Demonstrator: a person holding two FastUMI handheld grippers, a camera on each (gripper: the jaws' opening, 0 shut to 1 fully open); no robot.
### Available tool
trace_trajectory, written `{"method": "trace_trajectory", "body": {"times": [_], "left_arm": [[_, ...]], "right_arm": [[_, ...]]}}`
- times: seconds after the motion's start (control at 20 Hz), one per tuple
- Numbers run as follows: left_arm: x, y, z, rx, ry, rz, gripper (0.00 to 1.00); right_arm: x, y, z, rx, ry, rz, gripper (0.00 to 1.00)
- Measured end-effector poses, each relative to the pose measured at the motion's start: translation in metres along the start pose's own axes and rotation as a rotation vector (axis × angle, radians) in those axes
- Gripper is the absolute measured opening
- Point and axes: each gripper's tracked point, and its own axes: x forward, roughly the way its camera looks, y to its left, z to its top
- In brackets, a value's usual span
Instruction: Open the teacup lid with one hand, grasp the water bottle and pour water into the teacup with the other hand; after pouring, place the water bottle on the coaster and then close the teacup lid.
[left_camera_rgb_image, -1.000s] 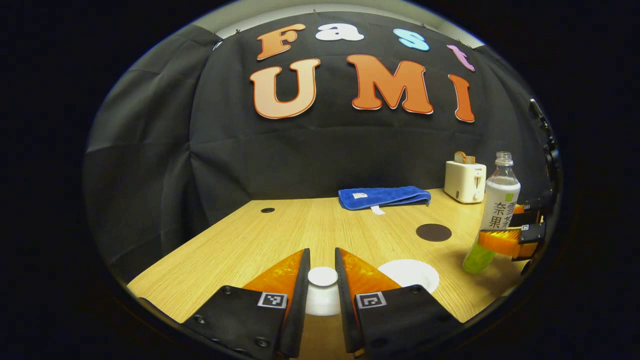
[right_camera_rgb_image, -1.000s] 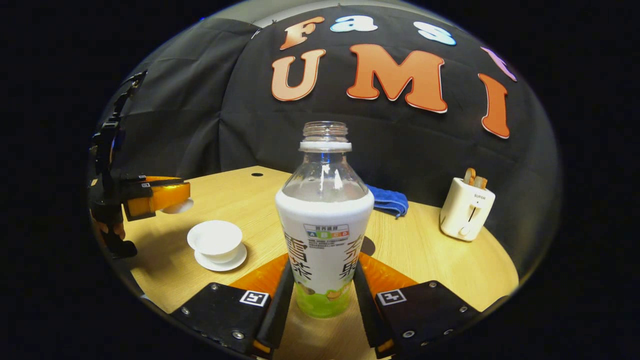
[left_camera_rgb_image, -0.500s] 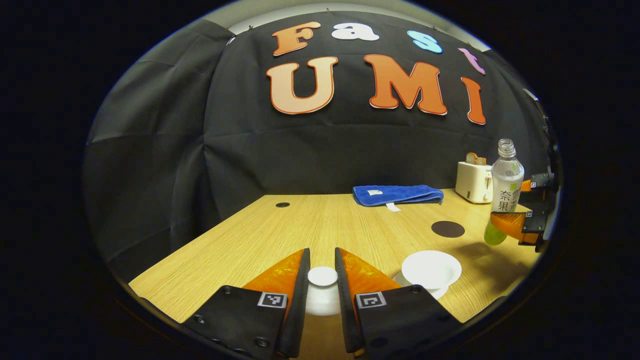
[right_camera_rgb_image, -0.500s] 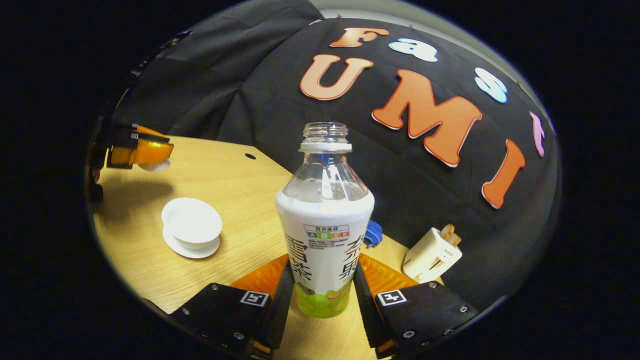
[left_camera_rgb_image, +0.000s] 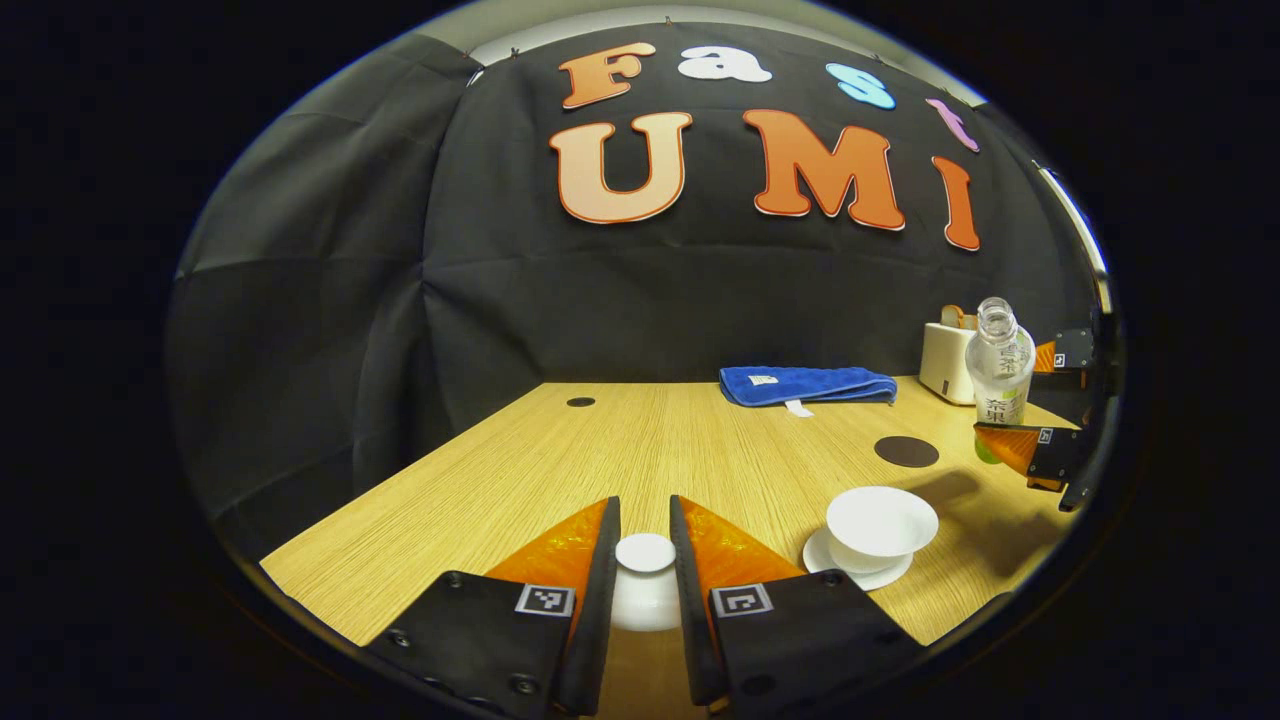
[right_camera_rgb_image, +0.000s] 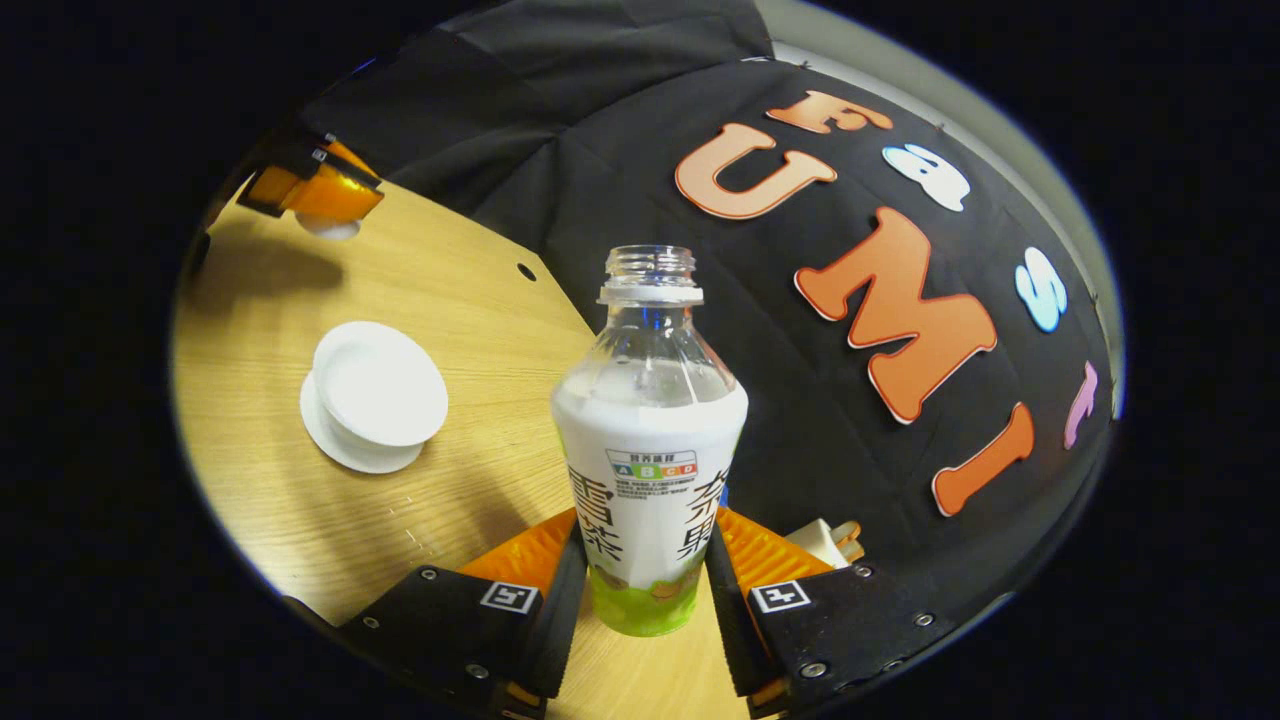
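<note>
My left gripper (left_camera_rgb_image: 645, 560) is shut on the white teacup lid (left_camera_rgb_image: 645, 553) by its knob, held above the wooden table (left_camera_rgb_image: 600, 460). The uncovered white teacup (left_camera_rgb_image: 880, 520) stands on its saucer (left_camera_rgb_image: 860, 572) to the right of it. My right gripper (right_camera_rgb_image: 640, 590) is shut on the uncapped water bottle (right_camera_rgb_image: 648, 440), clear-necked with a white label and a green base, lifted and tilted toward the teacup (right_camera_rgb_image: 380, 385). That bottle (left_camera_rgb_image: 1000, 375) and right gripper (left_camera_rgb_image: 1035, 445) appear at the far right in the left gripper view. The dark round coaster (left_camera_rgb_image: 906, 451) lies behind the cup. The left gripper (right_camera_rgb_image: 320, 190) with the lid (right_camera_rgb_image: 330, 228) is at the upper left.
A folded blue cloth (left_camera_rgb_image: 808, 384) lies at the back of the table. A white toaster (left_camera_rgb_image: 945, 360) stands at the back right; the toaster (right_camera_rgb_image: 830, 538) peeks out behind the right gripper's finger. A small dark hole (left_camera_rgb_image: 580, 402) marks the tabletop far left.
The right gripper has lifted the bottle and rolled it toward the teacup; the scene now slants in its view. The left gripper has drawn left and away from the cup, lid still held.
</note>
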Motion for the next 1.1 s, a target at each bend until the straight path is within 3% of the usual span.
{"method": "trace_trajectory", "body": {"times": [0.3, 0.55, 0.75, 0.8, 1.1], "left_arm": [[-0.002, 0.006, 0.001, -0.009, -0.009, 0.007, 0.36], [-0.004, 0.012, -0.001, -0.017, -0.008, 0.015, 0.36], [-0.003, 0.015, -0.003, -0.021, -0.004, 0.017, 0.36], [-0.003, 0.016, -0.005, -0.022, -0.001, 0.018, 0.36], [-0.006, 0.023, -0.007, -0.024, 0.003, 0.025, 0.34]], "right_arm": [[0.009, -0.002, 0.012, -0.205, -0.025, -0.022, 0.63], [0.013, 0.017, 0.008, -0.320, -0.023, 0.023, 0.63], [0.019, 0.016, 0.008, -0.447, -0.038, 0.002, 0.66], [0.019, 0.014, 0.007, -0.478, -0.041, -0.007, 0.63], [0.026, 0.011, 0.011, -0.650, -0.072, -0.048, 0.63]]}}
